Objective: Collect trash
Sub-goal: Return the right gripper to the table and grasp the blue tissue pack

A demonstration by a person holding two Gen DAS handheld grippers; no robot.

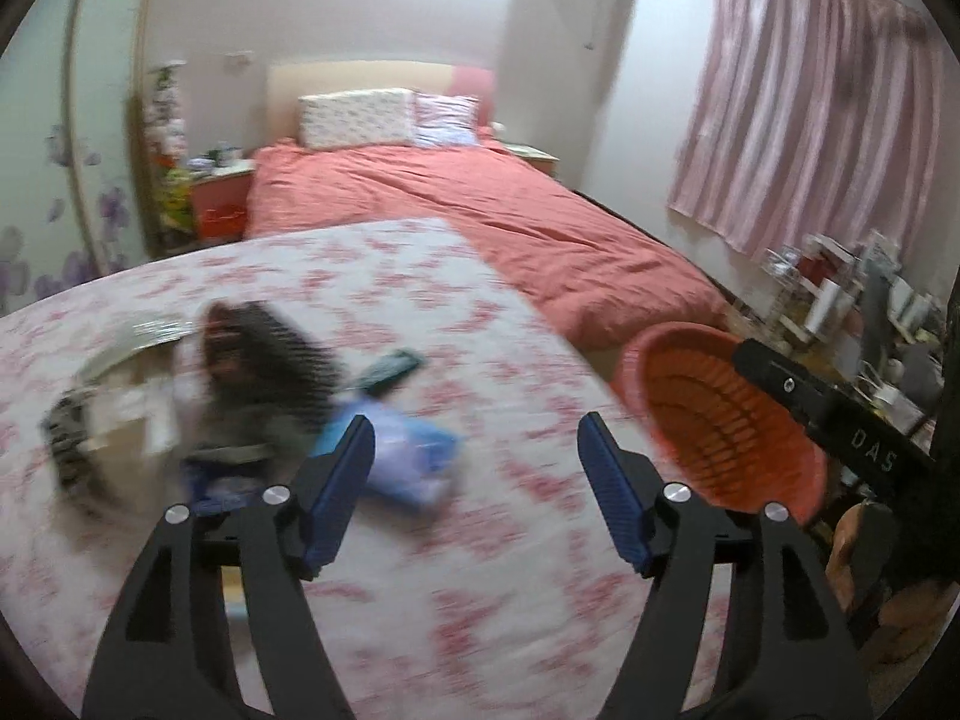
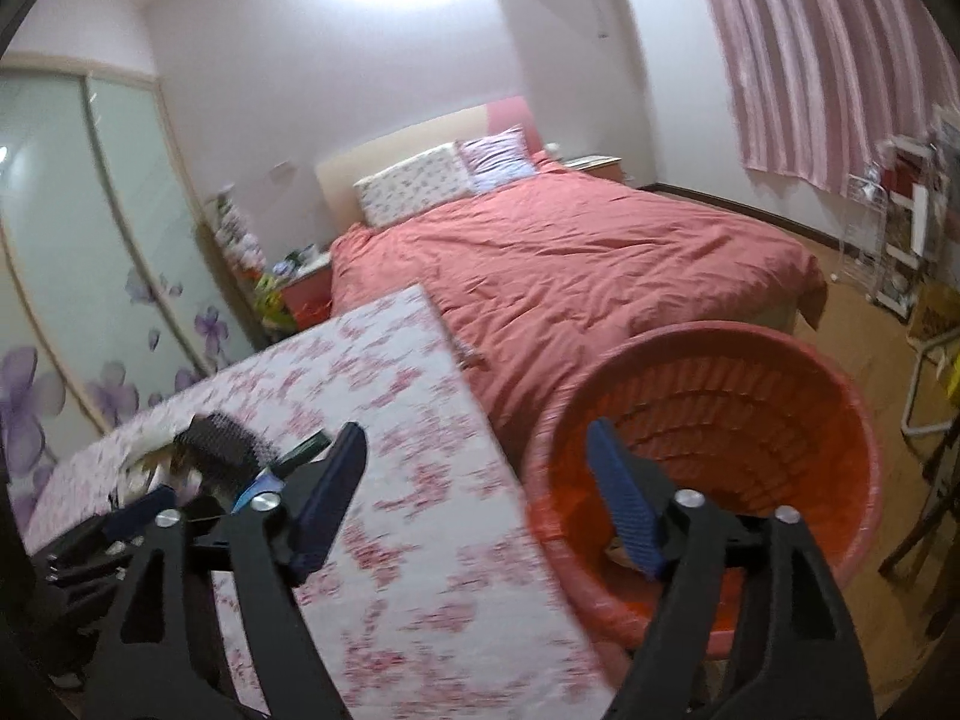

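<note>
A red plastic basket (image 1: 720, 420) stands off the right edge of a table with a pink-flowered cloth (image 1: 480, 540); in the right wrist view the basket (image 2: 750, 420) is just ahead. On the cloth lie a blue and white wrapper (image 1: 414, 456), a black hairbrush (image 1: 270, 354), a dark remote-like item (image 1: 390, 369) and blurred papers (image 1: 138, 408). My left gripper (image 1: 477, 450) is open and empty, just right of the wrapper. My right gripper (image 2: 477, 462) is open and empty, spanning the table edge and the basket rim; its body (image 1: 840, 420) shows over the basket.
A bed with a red cover (image 1: 510, 222) lies beyond the table. A cluttered shelf (image 1: 840, 300) stands at the right under pink curtains (image 1: 810, 120). A red nightstand (image 1: 222, 198) is left of the bed. Wardrobe doors with purple flowers (image 2: 90, 300) are at the left.
</note>
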